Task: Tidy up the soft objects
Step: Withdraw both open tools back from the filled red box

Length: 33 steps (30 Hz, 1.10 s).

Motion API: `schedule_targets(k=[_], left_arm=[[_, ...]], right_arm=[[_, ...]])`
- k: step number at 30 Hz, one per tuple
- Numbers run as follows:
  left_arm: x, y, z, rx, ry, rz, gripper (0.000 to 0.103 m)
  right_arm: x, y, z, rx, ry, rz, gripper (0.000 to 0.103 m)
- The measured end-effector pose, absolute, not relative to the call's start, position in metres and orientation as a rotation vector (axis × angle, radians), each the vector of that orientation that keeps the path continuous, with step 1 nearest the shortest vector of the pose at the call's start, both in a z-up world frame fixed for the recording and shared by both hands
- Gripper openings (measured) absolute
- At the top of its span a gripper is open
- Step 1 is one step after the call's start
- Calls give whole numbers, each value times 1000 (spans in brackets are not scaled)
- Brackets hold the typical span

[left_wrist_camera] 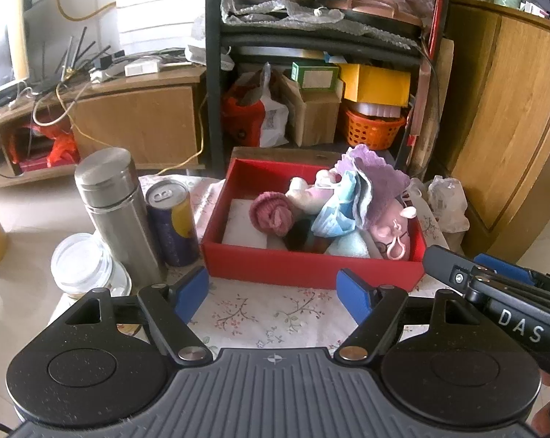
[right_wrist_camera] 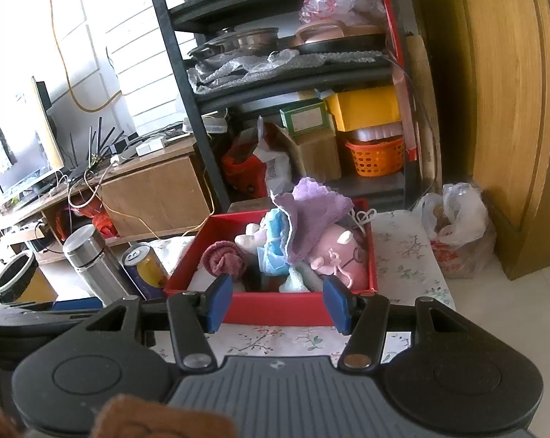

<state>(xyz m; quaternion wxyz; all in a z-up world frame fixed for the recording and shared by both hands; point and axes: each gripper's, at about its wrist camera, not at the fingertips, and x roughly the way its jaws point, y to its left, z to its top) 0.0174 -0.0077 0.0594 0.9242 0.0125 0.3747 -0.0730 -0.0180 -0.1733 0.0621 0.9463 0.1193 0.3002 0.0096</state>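
Observation:
A red box (left_wrist_camera: 304, 264) (right_wrist_camera: 275, 304) stands on a floral tablecloth (left_wrist_camera: 271, 314). Soft things fill it: a pink knitted roll (left_wrist_camera: 271, 213) (right_wrist_camera: 224, 259), a blue face mask (left_wrist_camera: 339, 215) (right_wrist_camera: 275, 248), a purple cloth (left_wrist_camera: 375, 179) (right_wrist_camera: 313, 208), a pink plush toy (left_wrist_camera: 388, 233) (right_wrist_camera: 342, 252) and a white plush (left_wrist_camera: 304, 191). My left gripper (left_wrist_camera: 273, 292) is open and empty, just in front of the box. My right gripper (right_wrist_camera: 277, 303) is open and empty at the box's near wall; it also shows in the left wrist view (left_wrist_camera: 501, 292).
A steel flask (left_wrist_camera: 118, 215) (right_wrist_camera: 92, 262), a drink can (left_wrist_camera: 173, 222) (right_wrist_camera: 145, 266) and a glass jar (left_wrist_camera: 87, 264) stand left of the box. A plastic bag (right_wrist_camera: 457, 230) (left_wrist_camera: 446, 200) sits to the right. A black shelf rack (left_wrist_camera: 311, 54) and a wooden cabinet (left_wrist_camera: 504, 109) stand behind.

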Motion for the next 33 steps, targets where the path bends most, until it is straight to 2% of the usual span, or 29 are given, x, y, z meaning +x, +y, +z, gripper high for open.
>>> schedule_targets(k=[33], left_arm=[[10, -9, 67, 57, 686, -133, 76]], right_arm=[[-18, -175, 62, 261, 602, 14, 26]])
